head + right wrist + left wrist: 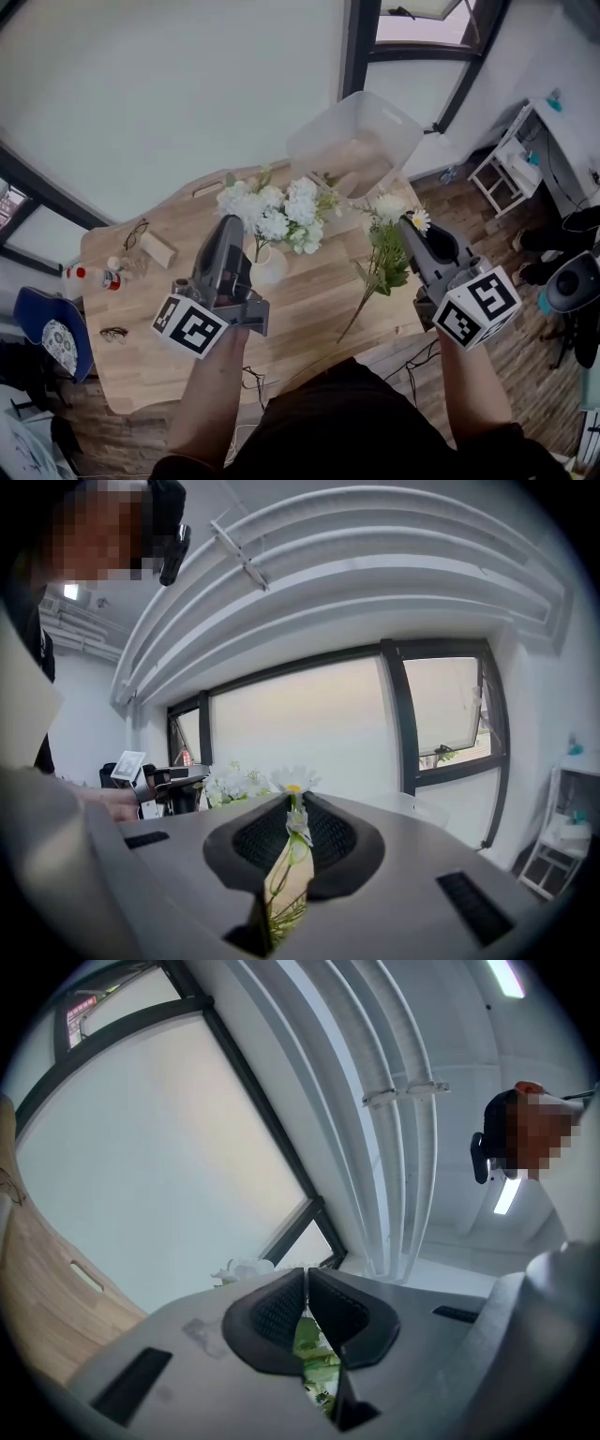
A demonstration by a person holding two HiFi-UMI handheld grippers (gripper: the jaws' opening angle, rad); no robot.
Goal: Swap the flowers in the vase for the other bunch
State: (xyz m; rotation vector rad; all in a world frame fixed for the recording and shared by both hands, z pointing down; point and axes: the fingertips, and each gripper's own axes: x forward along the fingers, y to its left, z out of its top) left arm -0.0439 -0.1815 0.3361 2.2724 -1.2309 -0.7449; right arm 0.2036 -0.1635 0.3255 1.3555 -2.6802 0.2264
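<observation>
While the vase (269, 267) is sitting on the desk (309, 314), both bunches are being held.
Left hand-held gripper (232, 225) is clenching the white bunch (272, 211), right hand-held gripper (407, 227) the daisy spray (386, 246).

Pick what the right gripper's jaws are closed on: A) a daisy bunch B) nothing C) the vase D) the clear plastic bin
A: in the right gripper view the jaws of the right gripper pinch green stems topped by a daisy, and the head view shows that daisy bunch hanging from it.
</observation>
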